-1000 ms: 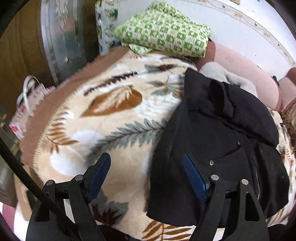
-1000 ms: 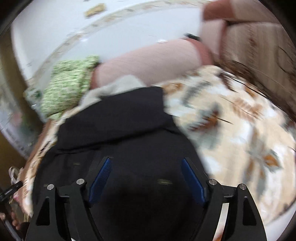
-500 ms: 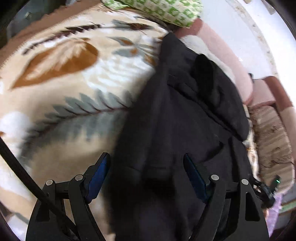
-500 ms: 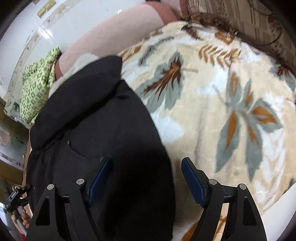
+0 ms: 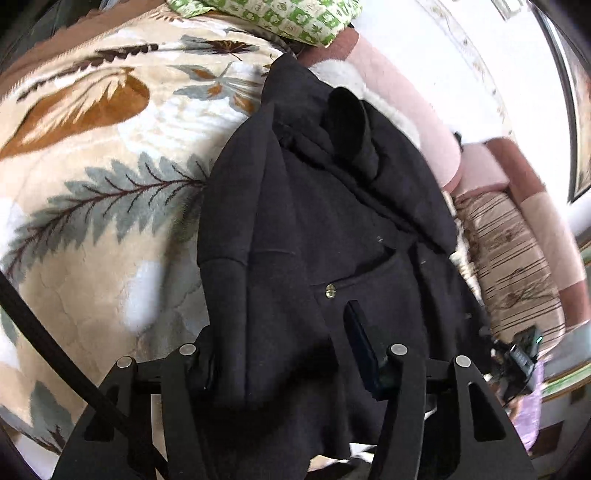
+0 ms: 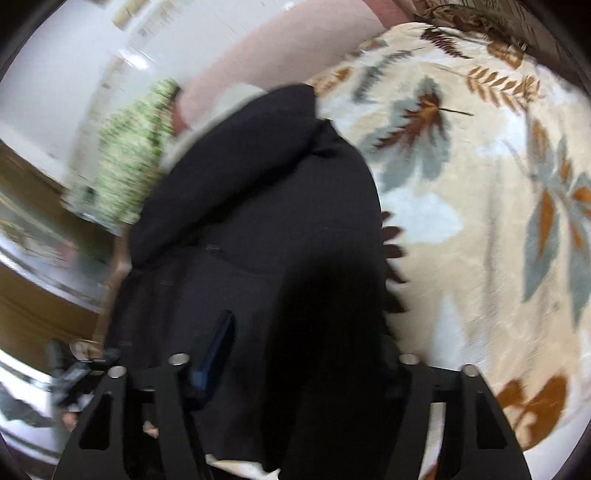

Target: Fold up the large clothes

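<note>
Long black wool coat (image 5: pixel 303 229) lay lengthwise on leaf-patterned fleece blanket (image 5: pixel 96 177). Left gripper (image 5: pixel 284 354) and right gripper (image 6: pixel 306 354) were closing on its near hem corners, fabric between jaws, probably to fold it away.

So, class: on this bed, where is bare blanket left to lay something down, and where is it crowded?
Free: the leaf-print blanket left of the black coat, and the wide stretch to its right. Crowded: the head end, with the green checked cloth and pink cushions.
</note>
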Motion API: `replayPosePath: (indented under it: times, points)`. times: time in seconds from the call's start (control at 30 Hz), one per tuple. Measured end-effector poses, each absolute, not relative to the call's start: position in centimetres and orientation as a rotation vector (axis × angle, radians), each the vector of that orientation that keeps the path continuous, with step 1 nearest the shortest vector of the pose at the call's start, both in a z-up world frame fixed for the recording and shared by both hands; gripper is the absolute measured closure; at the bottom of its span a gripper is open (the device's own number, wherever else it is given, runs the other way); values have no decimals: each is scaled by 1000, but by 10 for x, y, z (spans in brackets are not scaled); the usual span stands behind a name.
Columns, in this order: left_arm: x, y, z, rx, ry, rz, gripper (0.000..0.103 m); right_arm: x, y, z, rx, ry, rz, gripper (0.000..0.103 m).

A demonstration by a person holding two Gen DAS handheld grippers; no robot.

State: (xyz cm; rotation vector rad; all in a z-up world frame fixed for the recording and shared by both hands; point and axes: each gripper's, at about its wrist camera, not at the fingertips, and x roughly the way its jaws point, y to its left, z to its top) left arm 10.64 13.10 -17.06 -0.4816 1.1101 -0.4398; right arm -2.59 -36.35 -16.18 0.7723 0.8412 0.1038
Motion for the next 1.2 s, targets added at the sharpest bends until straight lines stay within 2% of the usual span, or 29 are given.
replayPosePath:
  times: [0.03, 0.1, 0.13, 0.23, 0.33, 0.5, 0.57, 0.6, 0.63, 0.67, 0.7, 0.77, 0.87, 1.2]
  points:
    - [107, 133, -171, -501, 1110, -442, 47, -28, -364, -162, 790, 830, 120, 49]
    - [107, 136, -174, -536, 1114, -431, 46, -30, -361, -163, 794, 839, 121, 49]
    - [108, 136, -175, -546, 1117, -424, 41, -29, -359, -164, 780, 852, 103, 48]
    - [109, 132, -180, -531, 1141, -419, 34, -23, -349, -166, 715, 908, 39, 47]
    - [104, 124, -180, -472, 1146, -422, 28, -28, -344, -166, 670, 924, 25, 38]
    - [93, 110, -177, -377, 1132, -415, 27, -33, -324, -165, 543, 922, 7, 37]
    - [90, 104, -177, -332, 1130, -392, 34, -33, -316, -163, 481, 926, 28, 40]
    - [89, 101, -176, -291, 1127, -361, 51, -32, -310, -162, 448, 930, 37, 43]
    - [88, 98, -177, -259, 1126, -328, 64, -30, -305, -163, 422, 935, 31, 51]
    - [87, 99, -176, -253, 1124, -317, 68, -29, -301, -164, 391, 938, 14, 60]
    - [86, 100, -174, -254, 1116, -306, 74, -28, -298, -164, 369, 939, -3, 66]
    - [83, 104, -171, -268, 1106, -282, 77, -28, -298, -163, 360, 927, -9, 74]
    - [76, 109, -161, -297, 1079, -248, 80, -31, -305, -159, 383, 908, -12, 79]
    - [85, 103, -99, -402, 967, -262, 84, -27, -331, -96, 528, 767, 63, 84]
